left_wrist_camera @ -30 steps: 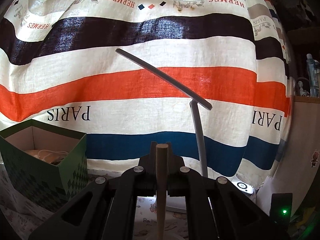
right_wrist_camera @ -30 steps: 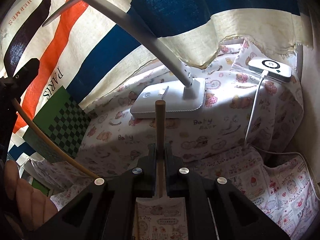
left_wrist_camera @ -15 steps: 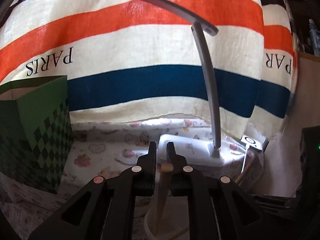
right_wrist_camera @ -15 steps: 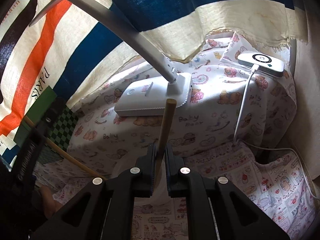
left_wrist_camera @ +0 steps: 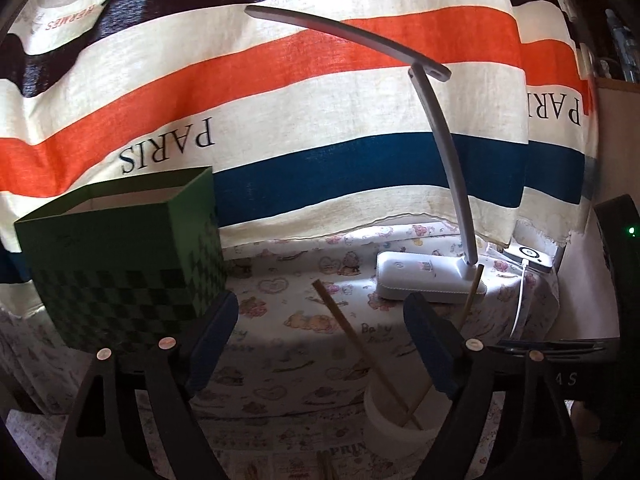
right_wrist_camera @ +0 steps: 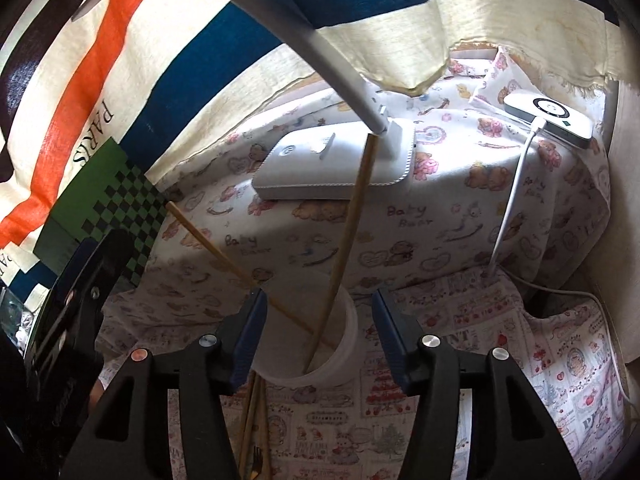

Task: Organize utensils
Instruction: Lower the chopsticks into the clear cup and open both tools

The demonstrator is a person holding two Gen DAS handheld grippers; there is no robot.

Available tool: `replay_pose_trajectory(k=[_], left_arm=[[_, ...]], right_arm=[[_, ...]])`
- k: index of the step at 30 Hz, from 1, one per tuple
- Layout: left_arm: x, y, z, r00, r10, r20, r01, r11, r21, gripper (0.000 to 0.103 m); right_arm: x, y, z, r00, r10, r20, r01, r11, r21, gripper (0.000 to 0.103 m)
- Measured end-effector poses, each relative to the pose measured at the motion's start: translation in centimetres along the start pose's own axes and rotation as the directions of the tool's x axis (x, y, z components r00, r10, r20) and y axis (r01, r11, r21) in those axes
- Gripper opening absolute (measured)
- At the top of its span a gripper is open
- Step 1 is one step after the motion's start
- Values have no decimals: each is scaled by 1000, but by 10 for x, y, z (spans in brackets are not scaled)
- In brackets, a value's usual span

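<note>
**Both chopsticks standing in the cup, both tongs empty**

Far left in the left wrist view stands the green checkered box (left_wrist_camera: 120,264), open-topped, on the printed cloth (left_wrist_camera: 288,304). The left gripper (left_wrist_camera: 320,344) hangs with its jaws spread wide, nothing between them. Just right of centre sits the white cup (left_wrist_camera: 384,412), and two wooden chopsticks (left_wrist_camera: 352,336) lean out of it, one tipping left, the other tipping right toward the lamp base (left_wrist_camera: 424,276). The grey lamp arm rises from that base in front of the striped curtain (left_wrist_camera: 280,92).

Over to the right wrist view: the right gripper (right_wrist_camera: 318,336) is also parted, empty, poised right over the cup (right_wrist_camera: 344,344). The chopsticks (right_wrist_camera: 348,232) cross inside it. More wooden utensils (right_wrist_camera: 252,432) lie on the cloth below. Far right, a white charger (right_wrist_camera: 548,118) with its cable.
</note>
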State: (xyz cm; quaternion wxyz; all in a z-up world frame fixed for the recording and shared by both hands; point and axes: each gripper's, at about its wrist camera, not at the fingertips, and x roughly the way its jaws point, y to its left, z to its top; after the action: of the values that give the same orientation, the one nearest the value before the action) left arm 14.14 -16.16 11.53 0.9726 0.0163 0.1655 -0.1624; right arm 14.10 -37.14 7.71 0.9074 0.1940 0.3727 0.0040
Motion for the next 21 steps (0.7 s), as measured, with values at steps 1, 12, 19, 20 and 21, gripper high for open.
replay_pose_trajectory(k=[1,12,19,20,21], left_arm=[[-6,6,-2,1000,8,0,-8,1000,-13,86],[-113,78,-37,968,229,100,-223,972,-68,103],[-131,93,-74,967,256,13,-255,966,-51,103],[-128,95,-78,969,248,-1,-248,968,-47,103],[-125,95,-82,970,244,-14,-244,969,-43,103]], right_arm=[[-5,4,-1,1000,-6,19,6,1000,-14,57],[-50,55,-33,980,54,190,-27,989,-145,63],[-45,75,-89,989,84,120,-58,977,-205,63],[-42,75,-98,991,72,111,-47,976,-214,63],[-39,75,-105,992,61,106,-37,975,-221,63]])
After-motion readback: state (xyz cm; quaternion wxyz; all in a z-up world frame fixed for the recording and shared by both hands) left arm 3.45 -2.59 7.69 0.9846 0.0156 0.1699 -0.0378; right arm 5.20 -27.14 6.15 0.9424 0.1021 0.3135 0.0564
